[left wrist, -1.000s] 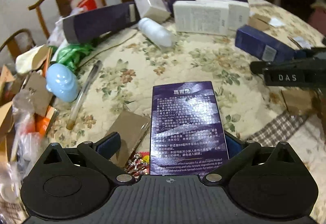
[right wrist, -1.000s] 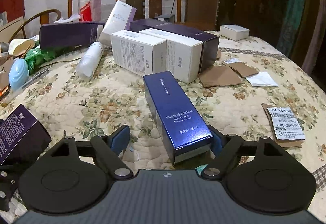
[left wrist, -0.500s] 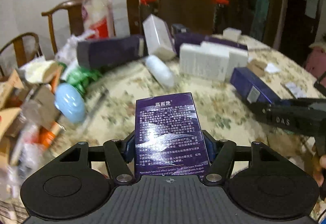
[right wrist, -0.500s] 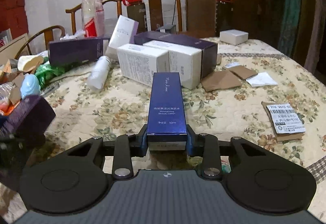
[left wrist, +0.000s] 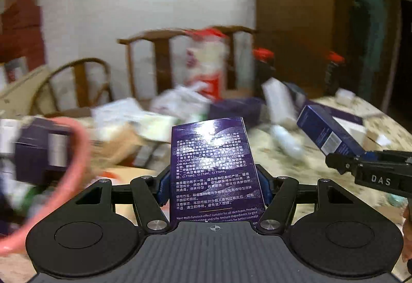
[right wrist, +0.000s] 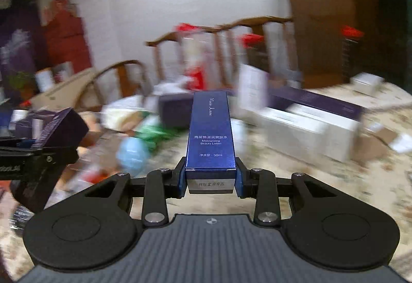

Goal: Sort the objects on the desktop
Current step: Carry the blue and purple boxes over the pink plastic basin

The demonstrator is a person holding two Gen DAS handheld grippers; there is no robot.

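Observation:
My left gripper [left wrist: 213,180] is shut on a purple box [left wrist: 212,162] printed with white text, which sticks forward and upward, lifted off the table. In the right wrist view that same purple box [right wrist: 61,128] shows at the left, held by the left gripper [right wrist: 43,156]. My right gripper [right wrist: 210,180] is shut on a slim blue lotion box [right wrist: 211,128], its blue pads pressing both sides. The blue lotion box [left wrist: 327,132] also appears at the right of the left wrist view, in the right gripper [left wrist: 345,162]. Both boxes hang above the floral tablecloth [right wrist: 334,180].
Blurred clutter covers the table: white boxes [right wrist: 309,128], a long purple box [right wrist: 322,102], a light blue round object [right wrist: 132,151], green wrapping [right wrist: 154,131]. A pink hoop-like rim [left wrist: 77,154] sits at the left. Wooden chairs [left wrist: 164,51] and a red-topped bottle [left wrist: 208,64] stand behind.
Both grippers closed on their boxes, then lifted them off the table. The views have swung up and to the left, showing more wall and chairs.

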